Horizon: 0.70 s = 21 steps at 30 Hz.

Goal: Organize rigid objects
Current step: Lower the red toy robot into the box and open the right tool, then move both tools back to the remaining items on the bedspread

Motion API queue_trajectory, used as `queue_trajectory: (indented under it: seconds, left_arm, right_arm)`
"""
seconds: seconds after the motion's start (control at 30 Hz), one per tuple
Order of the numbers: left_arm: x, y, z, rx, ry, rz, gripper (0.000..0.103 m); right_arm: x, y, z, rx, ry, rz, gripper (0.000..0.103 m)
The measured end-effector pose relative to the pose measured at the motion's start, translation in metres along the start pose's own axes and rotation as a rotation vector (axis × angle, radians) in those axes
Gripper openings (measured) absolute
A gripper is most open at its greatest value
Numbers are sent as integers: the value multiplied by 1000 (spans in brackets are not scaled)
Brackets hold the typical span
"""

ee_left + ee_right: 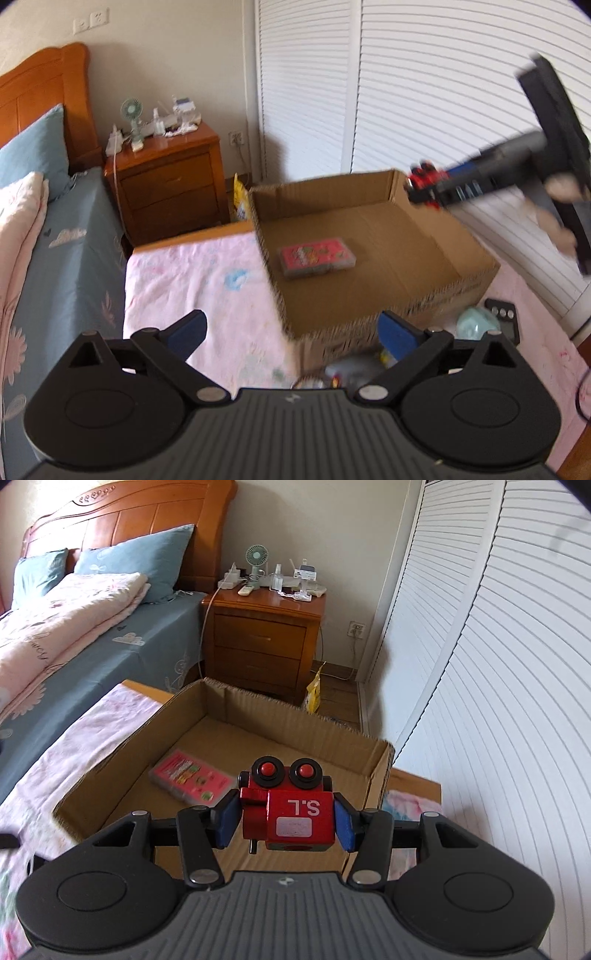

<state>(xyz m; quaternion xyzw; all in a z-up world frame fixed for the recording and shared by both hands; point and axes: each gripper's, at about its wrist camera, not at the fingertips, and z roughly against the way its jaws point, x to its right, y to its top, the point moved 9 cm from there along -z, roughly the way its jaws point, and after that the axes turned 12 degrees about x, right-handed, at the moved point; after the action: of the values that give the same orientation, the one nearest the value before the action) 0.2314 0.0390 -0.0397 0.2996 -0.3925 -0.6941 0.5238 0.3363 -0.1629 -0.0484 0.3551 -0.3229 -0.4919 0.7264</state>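
Holding red toy robot [286,805] above near right corner of box [376,775], right gripper [286,821] fingers clamped on its sides. Box holds one pink case [192,777]. Left gripper [291,330] fingers spread wide, nothing between, at box's near edge over tabletop [192,273]. Robot marked "S.L", upside down.

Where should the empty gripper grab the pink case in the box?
Grip the pink case across its two long edges, coming straight down with the open left gripper. It lies flat on the cardboard box floor, away from the walls, so only its thin sides offer a hold.
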Motion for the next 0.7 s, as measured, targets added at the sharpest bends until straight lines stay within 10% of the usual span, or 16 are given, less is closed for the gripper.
queue_trajectory:
  seconds: [0.17,0.33,0.7]
  left_arm:
    - [-4,-20,8,-17,-5,21,98]
    - [-5,-36,11,-42,-13,32,98]
    - [1,-51,30,-48,11,49,98]
  right_arm:
    - [5,13,-25,-13,-36,2,58]
    - [8,16,-27,3,-67,-13,98]
    - [-10,-19,36,6,-38,-52,103]
